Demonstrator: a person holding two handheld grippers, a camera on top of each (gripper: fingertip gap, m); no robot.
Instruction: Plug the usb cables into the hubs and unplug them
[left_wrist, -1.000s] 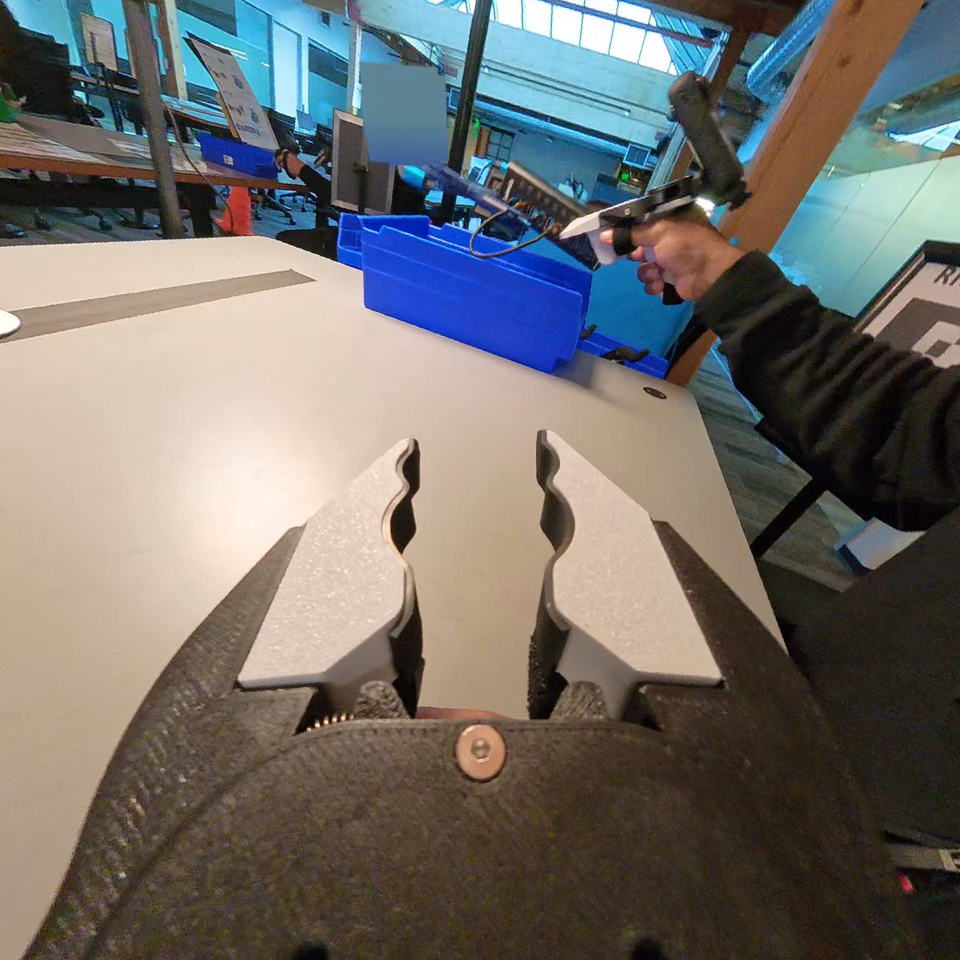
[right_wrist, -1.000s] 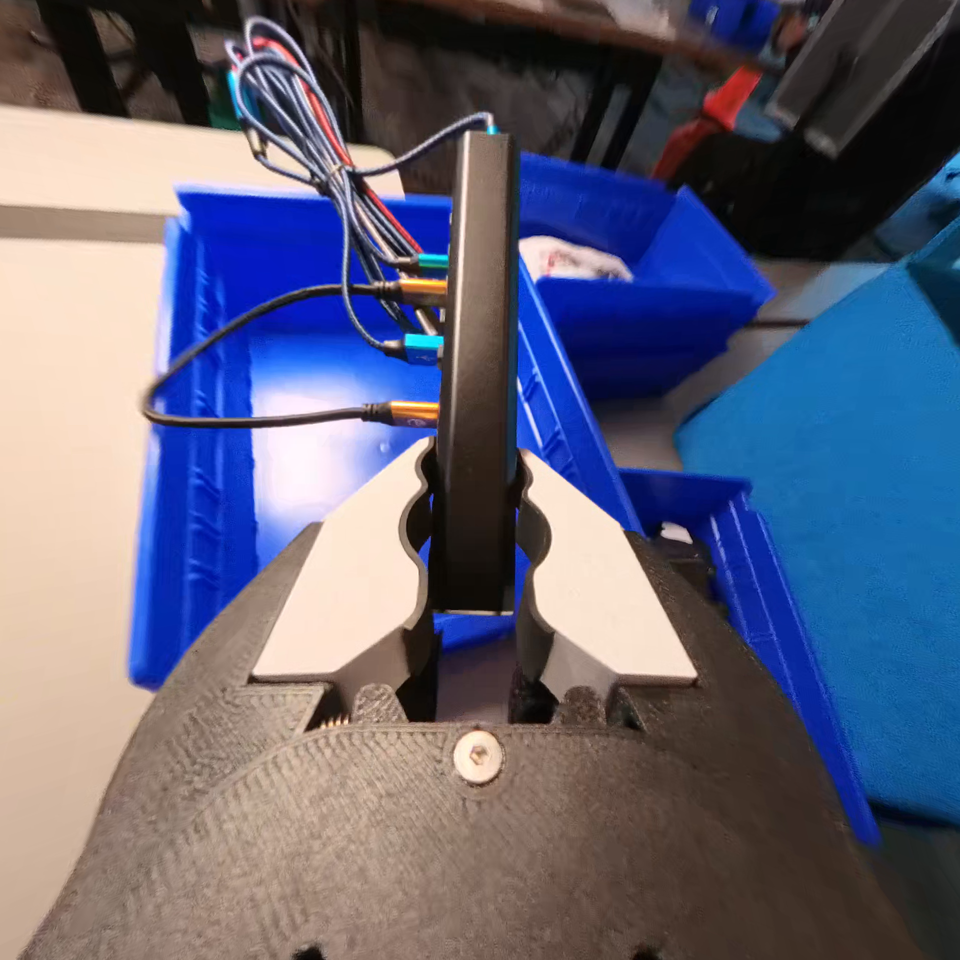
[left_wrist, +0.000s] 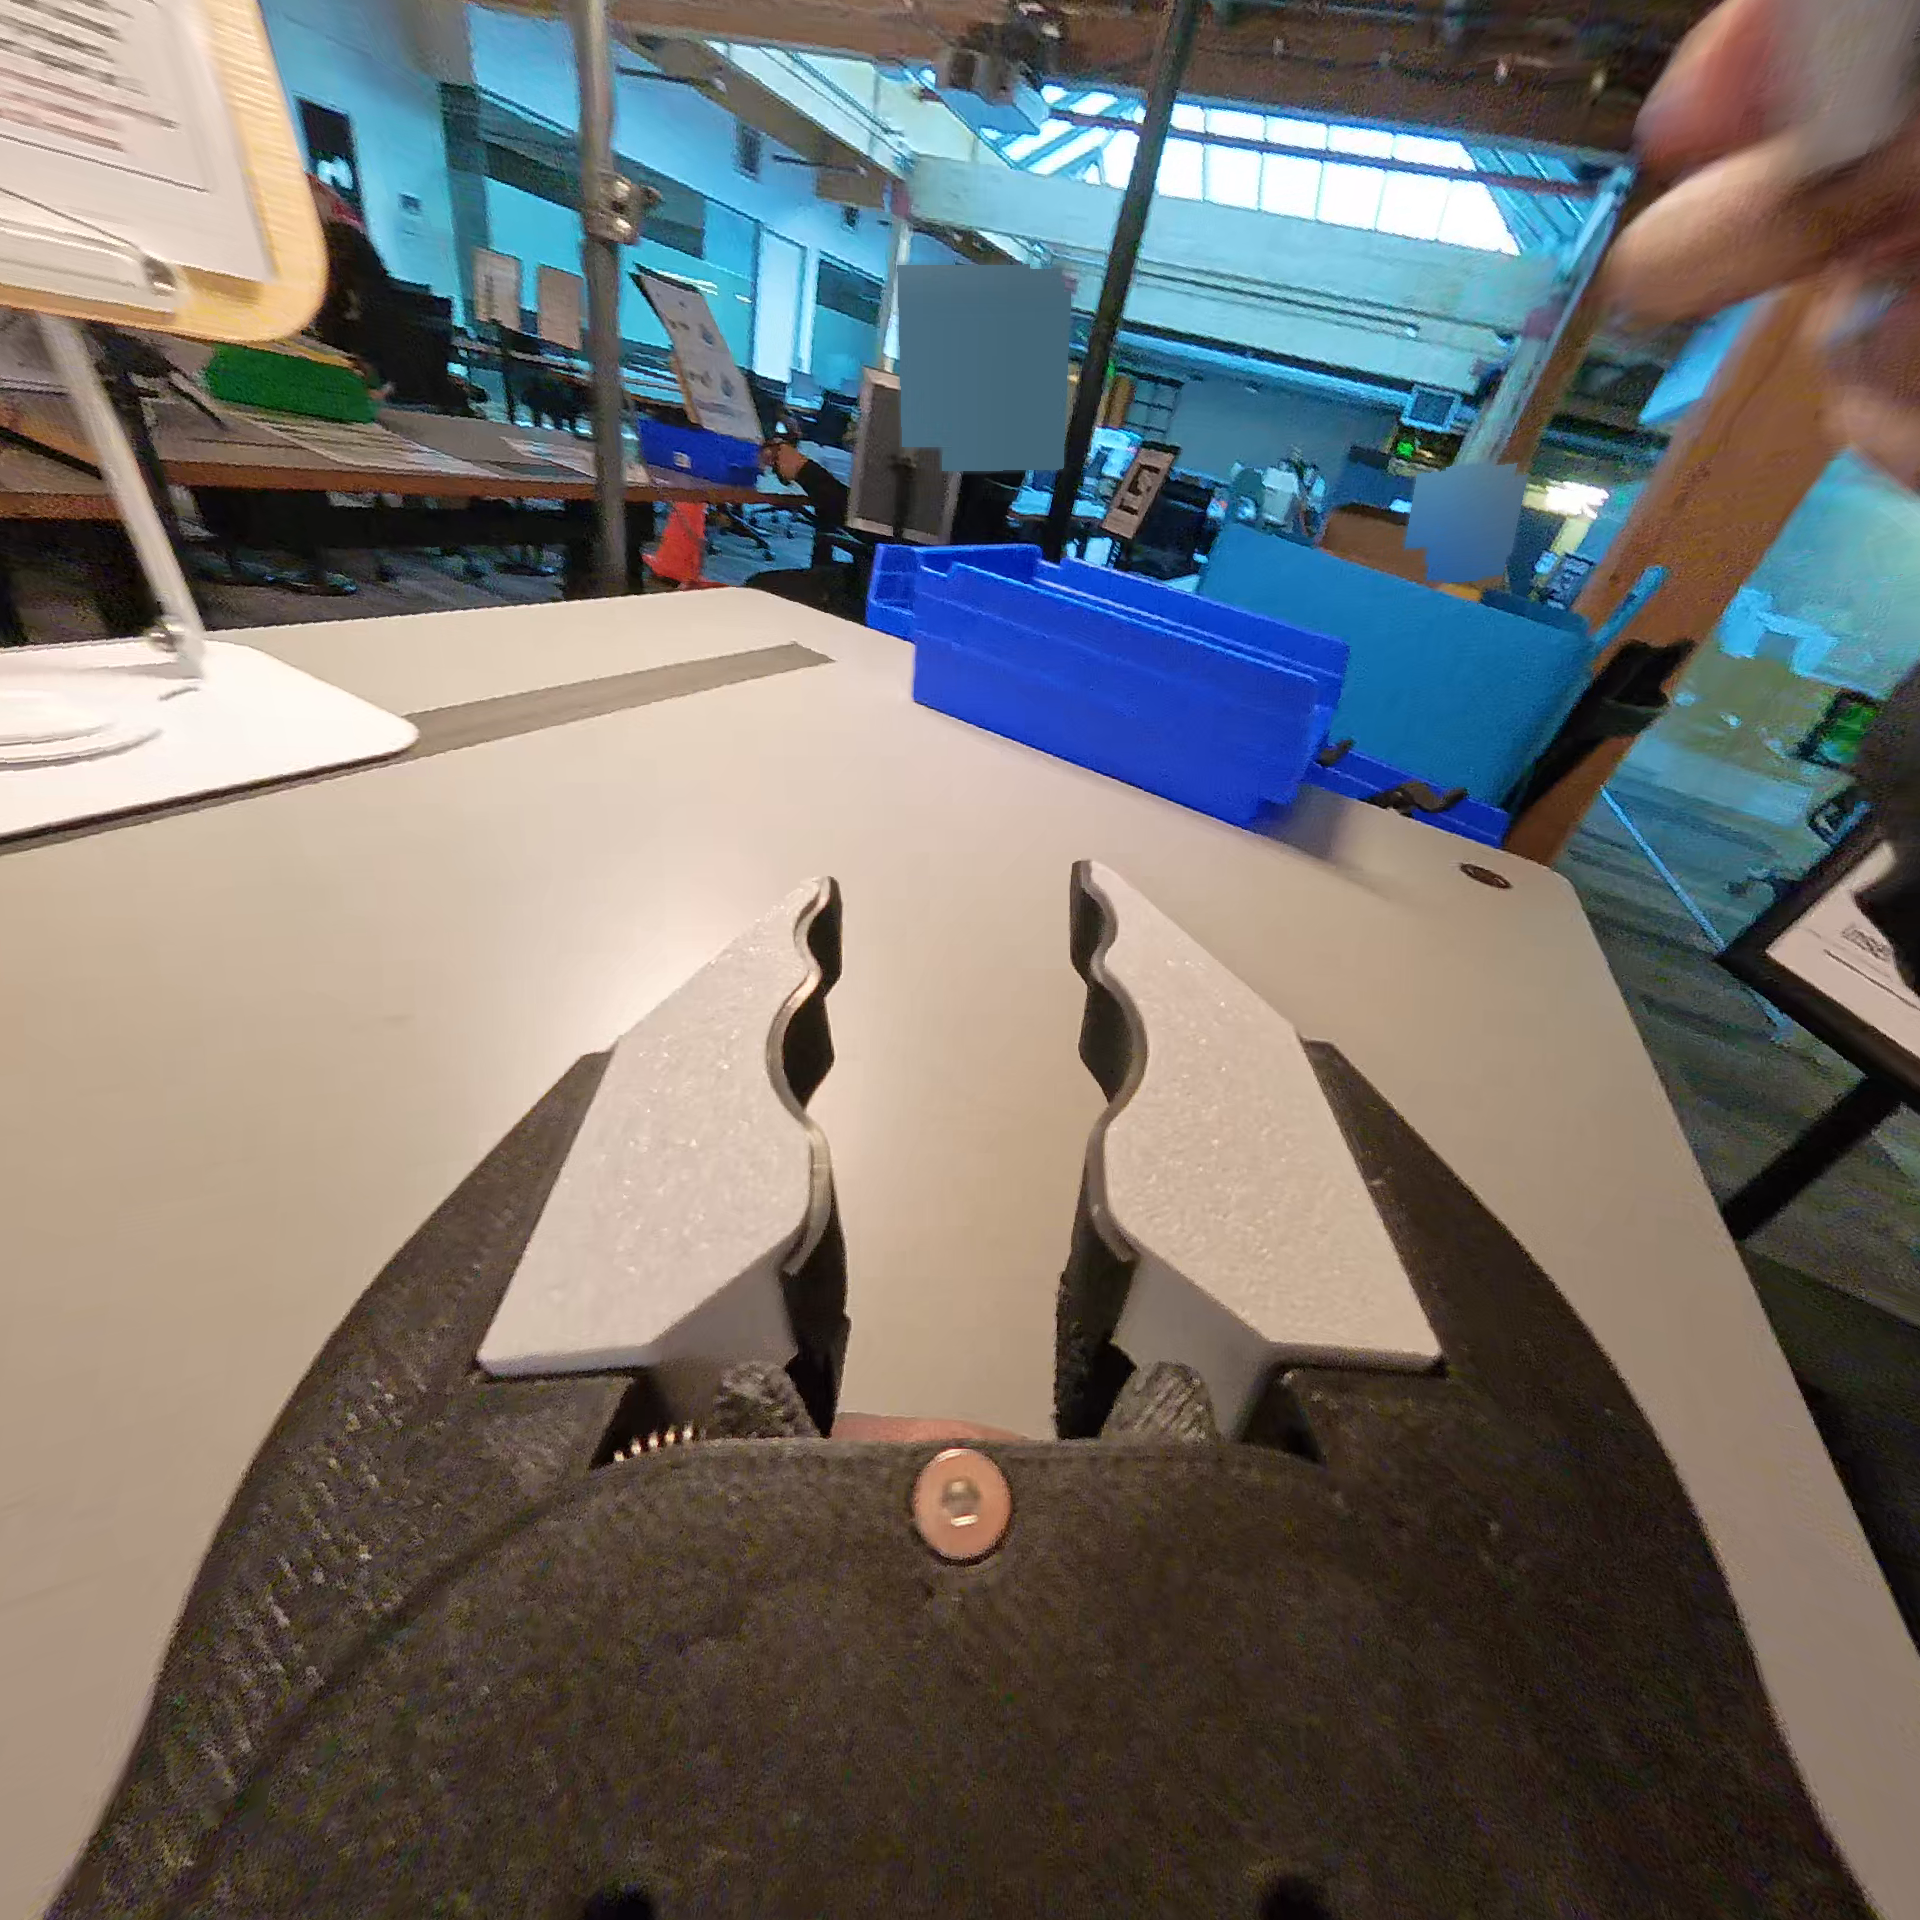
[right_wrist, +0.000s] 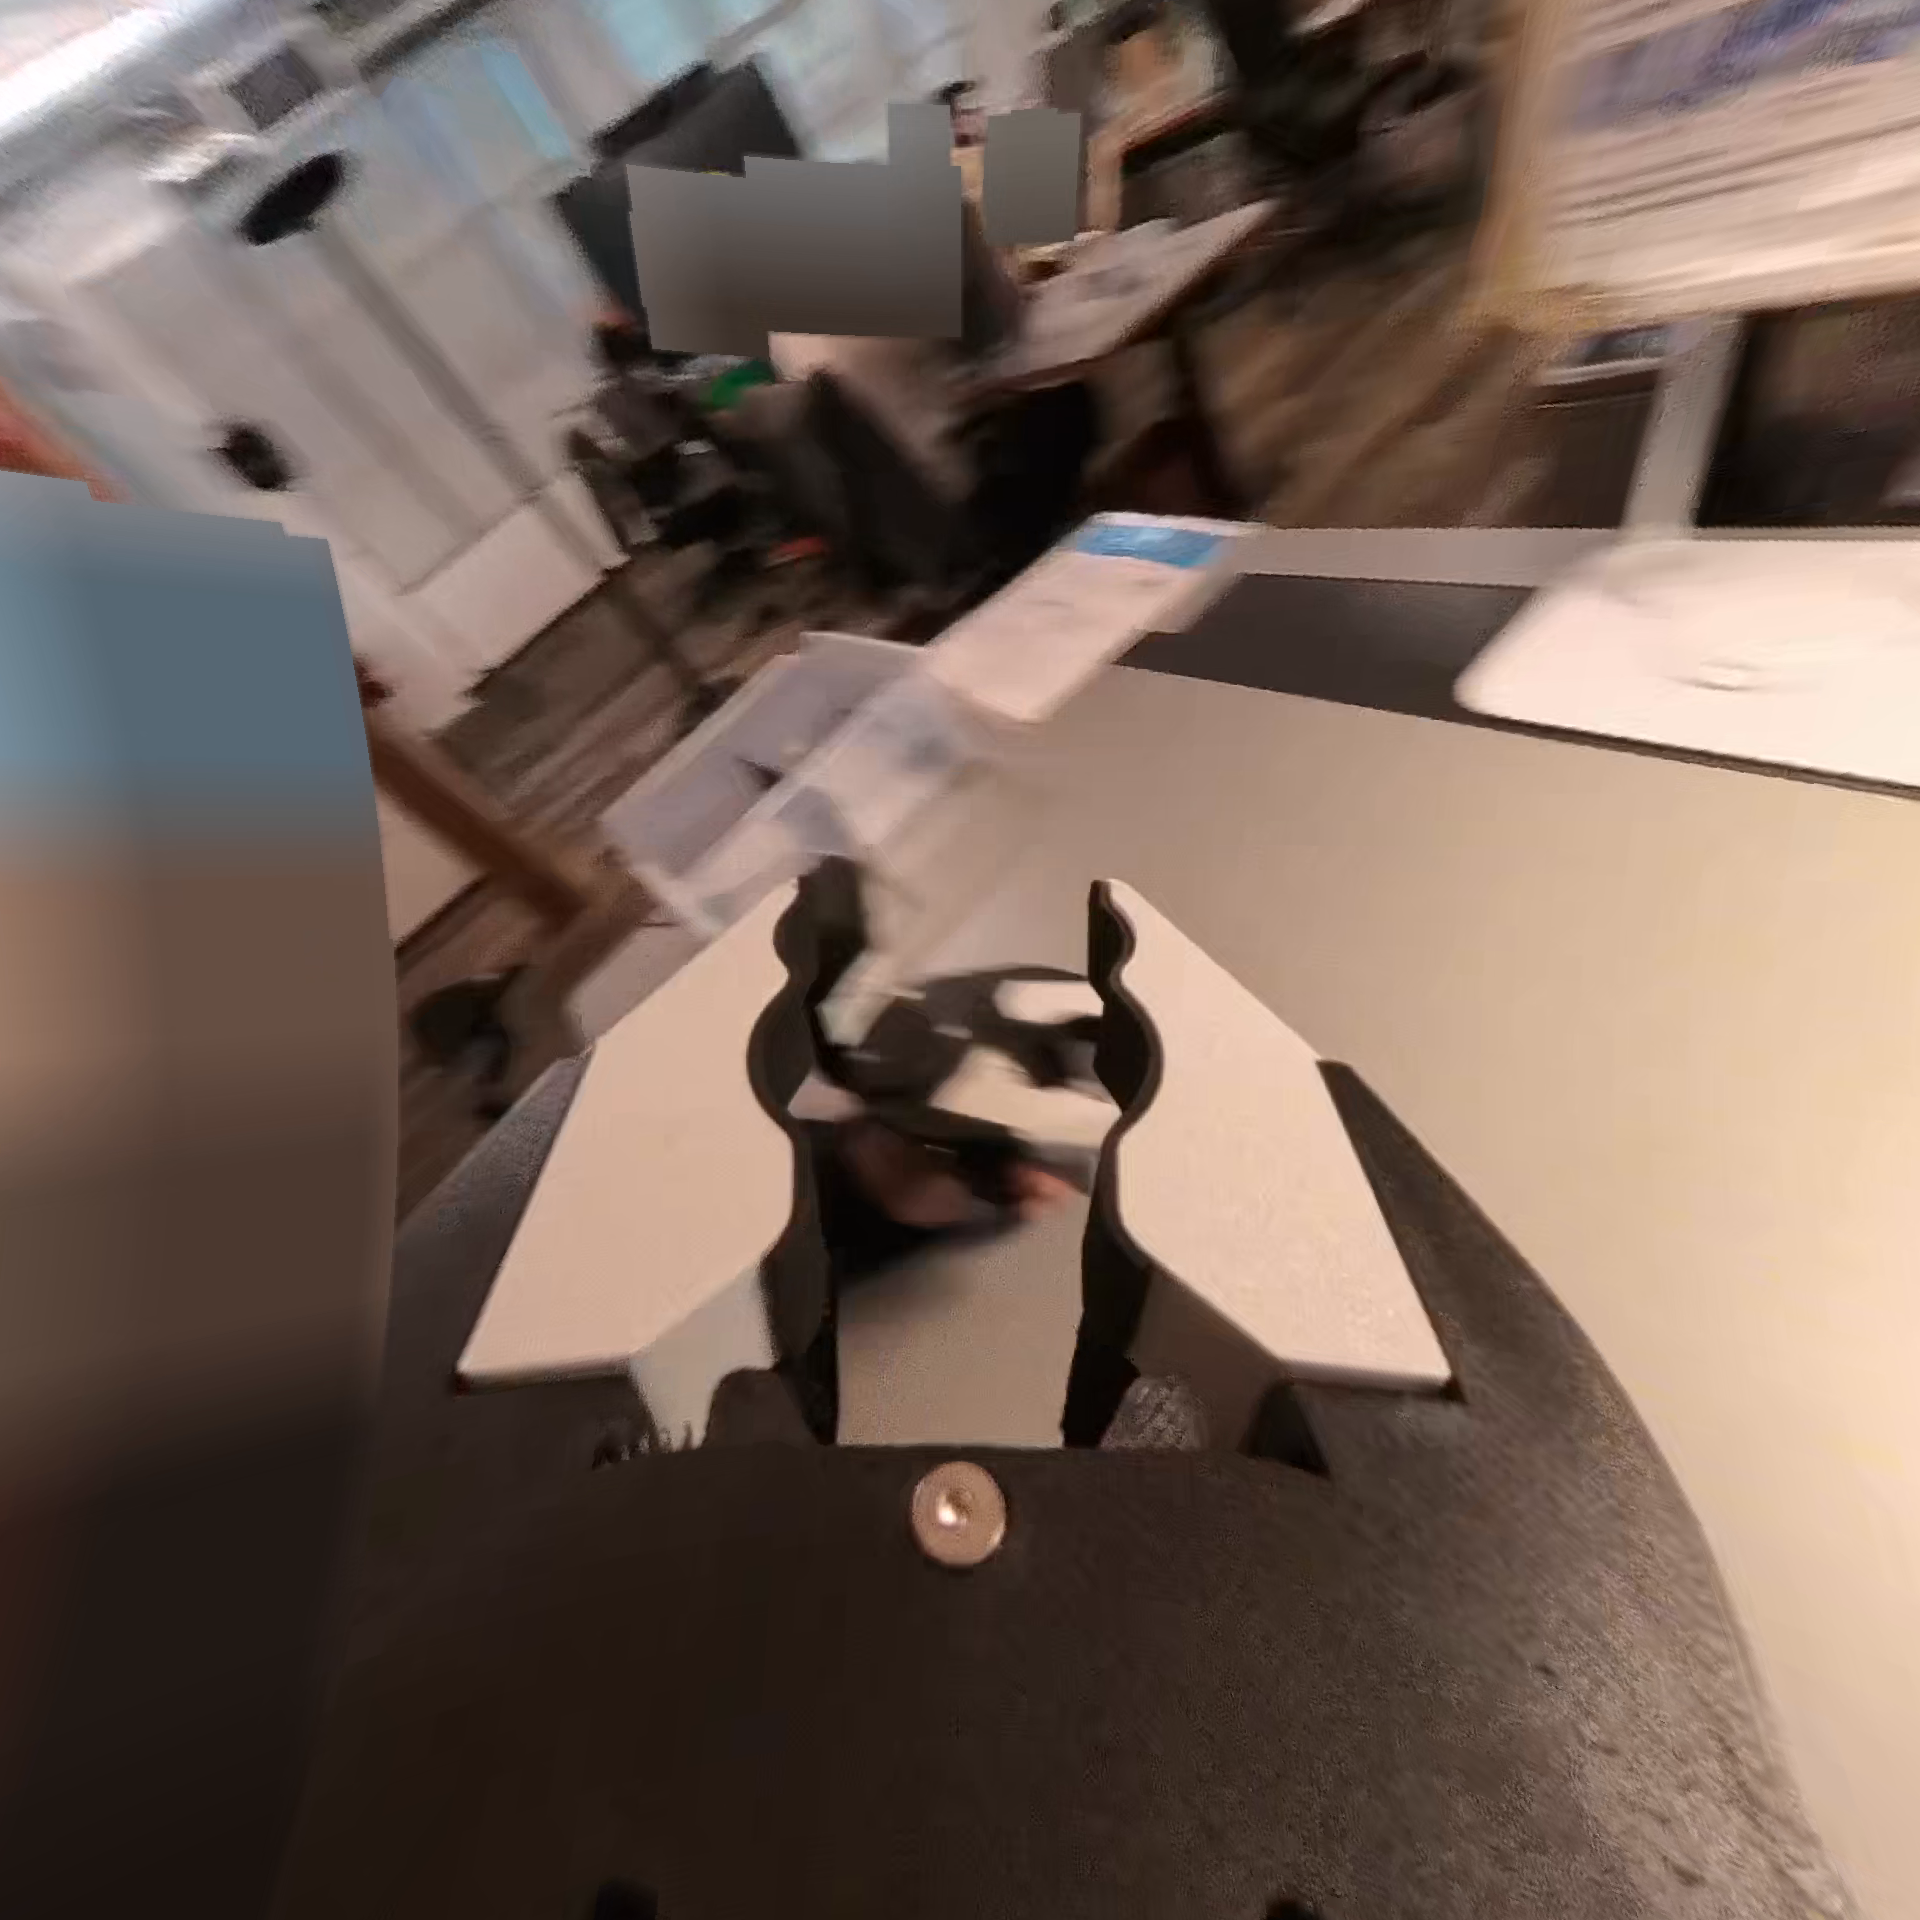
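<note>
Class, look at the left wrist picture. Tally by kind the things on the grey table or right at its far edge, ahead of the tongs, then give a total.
Blue bins: 3
White stand base: 1
Dark grey tape strip: 1
Total: 5

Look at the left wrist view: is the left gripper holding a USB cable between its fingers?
No. The left gripper is open with nothing between its fingers, only bare grey table showing in the gap.
</note>
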